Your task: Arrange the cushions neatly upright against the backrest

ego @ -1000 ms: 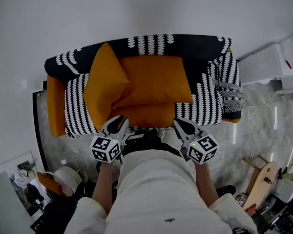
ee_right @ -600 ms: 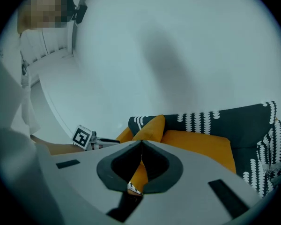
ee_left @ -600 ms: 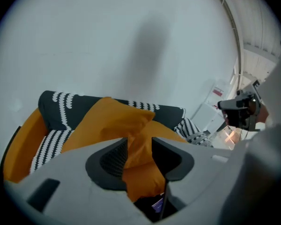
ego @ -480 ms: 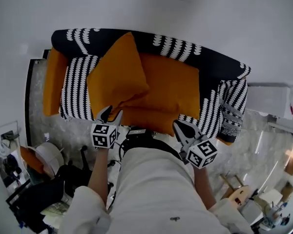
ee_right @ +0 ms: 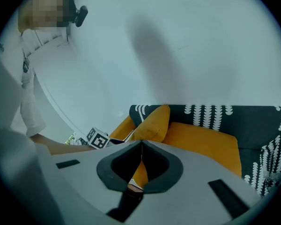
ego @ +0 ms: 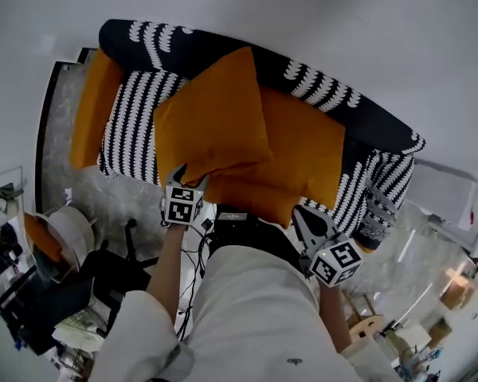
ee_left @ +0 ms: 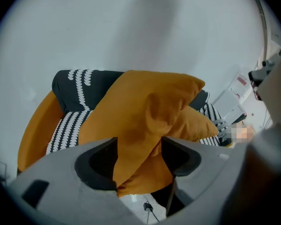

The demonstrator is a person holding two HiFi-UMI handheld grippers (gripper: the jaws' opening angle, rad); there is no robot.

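An orange throw cushion [ego: 215,122] leans tilted on the left half of the sofa, against the black-and-white backrest [ego: 183,42]. A second, larger orange cushion [ego: 303,150] lies flat on the seat beside it. My left gripper [ego: 190,178] is at the tilted cushion's near lower corner. In the left gripper view its jaws [ee_left: 139,144] have just been opening and stand open, with that cushion [ee_left: 150,102] between them. My right gripper [ego: 303,213] hovers off the seat's front edge, shut [ee_right: 141,144] and empty.
Striped armrests [ego: 135,126] [ego: 374,205] close the seat on both sides. A white wall rises behind the sofa. On the floor at the left are a white round object [ego: 64,237], a black chair [ego: 103,285] and cables [ego: 199,237]. A white cabinet [ego: 454,197] stands at the right.
The head view has swung, so the sofa now sits slanted. My left gripper has moved forward to the tilted cushion's corner and its jaws have widened. The right gripper stays shut near the seat front.
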